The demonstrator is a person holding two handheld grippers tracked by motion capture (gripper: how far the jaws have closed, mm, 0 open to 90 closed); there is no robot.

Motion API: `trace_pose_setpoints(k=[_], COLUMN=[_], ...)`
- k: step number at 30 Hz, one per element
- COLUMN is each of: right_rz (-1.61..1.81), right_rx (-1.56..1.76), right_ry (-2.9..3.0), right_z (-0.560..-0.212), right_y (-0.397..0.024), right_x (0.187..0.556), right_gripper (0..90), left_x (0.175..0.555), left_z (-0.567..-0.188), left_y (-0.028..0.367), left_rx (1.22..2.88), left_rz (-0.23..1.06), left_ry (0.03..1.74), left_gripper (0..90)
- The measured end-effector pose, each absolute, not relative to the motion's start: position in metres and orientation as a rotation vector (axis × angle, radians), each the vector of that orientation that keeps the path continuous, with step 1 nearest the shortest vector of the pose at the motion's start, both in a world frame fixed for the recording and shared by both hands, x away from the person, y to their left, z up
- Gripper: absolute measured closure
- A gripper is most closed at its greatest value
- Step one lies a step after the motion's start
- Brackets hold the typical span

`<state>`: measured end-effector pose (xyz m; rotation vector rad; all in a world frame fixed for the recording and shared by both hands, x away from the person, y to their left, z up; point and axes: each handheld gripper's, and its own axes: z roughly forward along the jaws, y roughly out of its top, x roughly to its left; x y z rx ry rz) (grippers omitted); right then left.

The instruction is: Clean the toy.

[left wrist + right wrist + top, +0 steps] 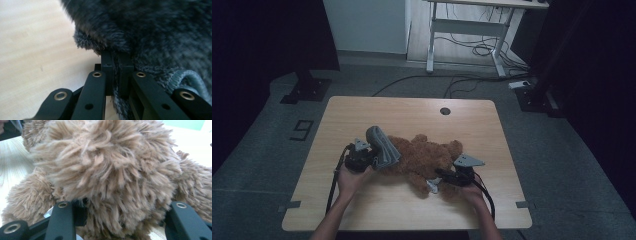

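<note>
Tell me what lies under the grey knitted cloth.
The grey cloth, pinched by the left gripper, drapes over one end of the brown teddy bear. The bear's part beneath is covered and cannot be made out.

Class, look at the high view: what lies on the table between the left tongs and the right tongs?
In the high view, the brown teddy bear lies between the left tongs and the right tongs, with the grey knitted cloth draped at its left end.

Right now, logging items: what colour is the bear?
Light brown teddy bear; the right gripper view shows it best.
</note>
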<state>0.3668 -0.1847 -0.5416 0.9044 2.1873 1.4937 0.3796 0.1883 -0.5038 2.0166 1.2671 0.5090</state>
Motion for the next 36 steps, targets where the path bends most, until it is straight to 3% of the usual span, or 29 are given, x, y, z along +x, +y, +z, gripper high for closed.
trace_pose_setpoints(k=[18,25,36], right_rz=[1.497,1.493,1.498], right_rx=[0.894,0.907,0.936], right_ry=[2.165,2.155,2.154], right_z=[-0.543,-0.543,-0.542], right_y=[-0.185,-0.184,-0.186], right_x=[0.376,0.376,0.374], right_gripper=[45.7,45.3,44.4], left_x=[0.391,0.382,0.395], left_z=[-0.522,-0.476,-0.425], left_y=[0.203,0.199,0.128], left_rx=[2.023,1.969,1.957], left_rz=[0.360,0.418,0.489], left_ry=[1.314,1.229,1.037], left_gripper=[84.3,84.7,85.6])
